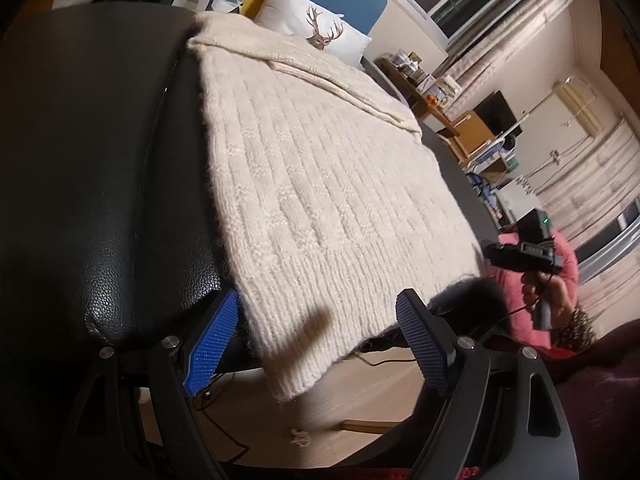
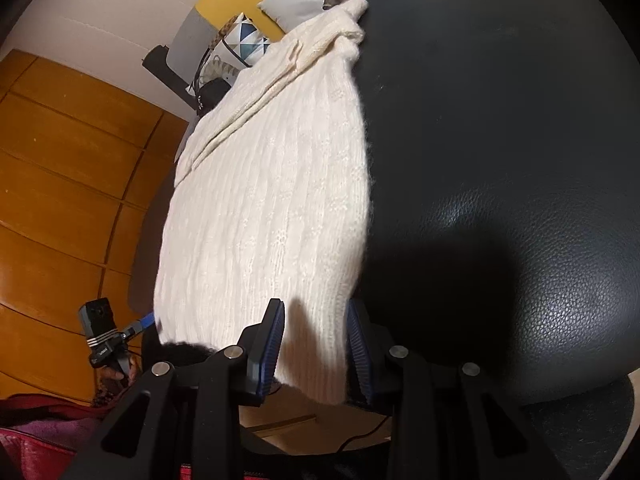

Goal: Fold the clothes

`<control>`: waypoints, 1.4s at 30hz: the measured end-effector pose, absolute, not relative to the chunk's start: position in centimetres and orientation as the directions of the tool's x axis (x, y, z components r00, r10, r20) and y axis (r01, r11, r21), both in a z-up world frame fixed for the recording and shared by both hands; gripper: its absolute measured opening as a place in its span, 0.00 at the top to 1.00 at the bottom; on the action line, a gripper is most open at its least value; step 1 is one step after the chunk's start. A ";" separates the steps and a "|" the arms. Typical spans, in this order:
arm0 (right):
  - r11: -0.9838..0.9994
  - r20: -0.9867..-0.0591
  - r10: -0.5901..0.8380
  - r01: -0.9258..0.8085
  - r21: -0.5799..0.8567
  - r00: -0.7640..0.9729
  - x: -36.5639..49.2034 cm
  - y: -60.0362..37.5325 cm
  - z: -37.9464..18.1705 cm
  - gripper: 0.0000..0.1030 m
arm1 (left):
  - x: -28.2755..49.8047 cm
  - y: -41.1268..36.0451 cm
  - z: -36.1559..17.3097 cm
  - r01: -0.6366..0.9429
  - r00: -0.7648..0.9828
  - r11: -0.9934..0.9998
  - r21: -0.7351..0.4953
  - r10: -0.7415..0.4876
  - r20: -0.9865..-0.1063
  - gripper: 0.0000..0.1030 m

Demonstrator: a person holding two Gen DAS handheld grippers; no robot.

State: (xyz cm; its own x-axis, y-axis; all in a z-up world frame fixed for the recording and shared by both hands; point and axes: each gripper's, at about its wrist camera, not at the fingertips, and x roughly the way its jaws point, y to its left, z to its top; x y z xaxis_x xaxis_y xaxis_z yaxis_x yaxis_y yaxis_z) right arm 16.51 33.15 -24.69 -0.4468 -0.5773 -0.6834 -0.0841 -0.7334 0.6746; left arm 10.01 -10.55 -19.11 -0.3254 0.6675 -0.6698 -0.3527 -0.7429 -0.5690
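At the near hem of the cream knit sweater (image 1: 320,200), both grippers tilted downward: left gripper (image 1: 316,344) jaws spread wide, released; right gripper (image 2: 316,350) jaws straddled the hem corner, grip uncertain.

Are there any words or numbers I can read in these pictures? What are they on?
None can be read.
The other gripper's body bears a small pale mark, too blurred to read.
Boxes and bottles on the far shelf are too small to read.
The cream knitted sweater shows no label.
The deer cushion has a picture only, no words.
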 end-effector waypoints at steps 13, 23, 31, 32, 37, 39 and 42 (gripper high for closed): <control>-0.564 -0.544 -0.718 -0.095 0.820 -0.433 15.7 32.5 -26.6 0.69 | 9.2 -11.0 -19.7 -0.338 -0.247 -0.641 -0.689 0.767 -0.592 0.19; -0.569 -0.535 -0.723 -0.061 0.820 -0.438 15.3 31.6 -26.3 0.69 | 9.3 -11.2 -19.9 -0.326 -0.265 -0.635 -0.700 0.773 -0.577 0.33; -0.622 -0.557 -0.692 -0.011 0.783 -0.459 16.0 31.2 -25.7 0.71 | 8.8 -12.4 -20.9 -0.227 -0.307 -0.686 -0.691 0.724 -0.618 0.85; -0.649 -0.574 -0.673 0.001 0.761 -0.465 16.1 30.9 -25.4 0.73 | 8.8 -12.2 -20.8 -0.234 -0.305 -0.685 -0.690 0.726 -0.617 0.86; -0.613 -0.556 -0.674 -0.053 0.788 -0.486 16.0 30.7 -26.2 0.94 | 8.8 -12.2 -20.3 -0.238 -0.300 -0.635 -0.735 0.768 -0.566 0.87; -0.569 -0.518 -0.693 -0.061 0.820 -0.502 16.2 30.9 -26.4 0.94 | 8.9 -12.4 -19.8 -0.241 -0.310 -0.600 -0.762 0.792 -0.526 0.88; -0.498 -0.450 -0.723 -0.056 0.865 -0.524 16.6 31.1 -26.3 0.94 | 9.2 -13.2 -18.5 -0.260 -0.327 -0.555 -0.790 0.820 -0.469 0.89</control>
State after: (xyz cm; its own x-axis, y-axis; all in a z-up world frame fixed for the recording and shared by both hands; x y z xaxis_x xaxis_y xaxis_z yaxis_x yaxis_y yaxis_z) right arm 16.57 31.11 -26.30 -0.5239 -0.7231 -0.4502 -0.0556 -0.4984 0.8652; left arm 9.21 -13.20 -18.48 -0.3273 0.8203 -0.4690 -0.2603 -0.5554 -0.7898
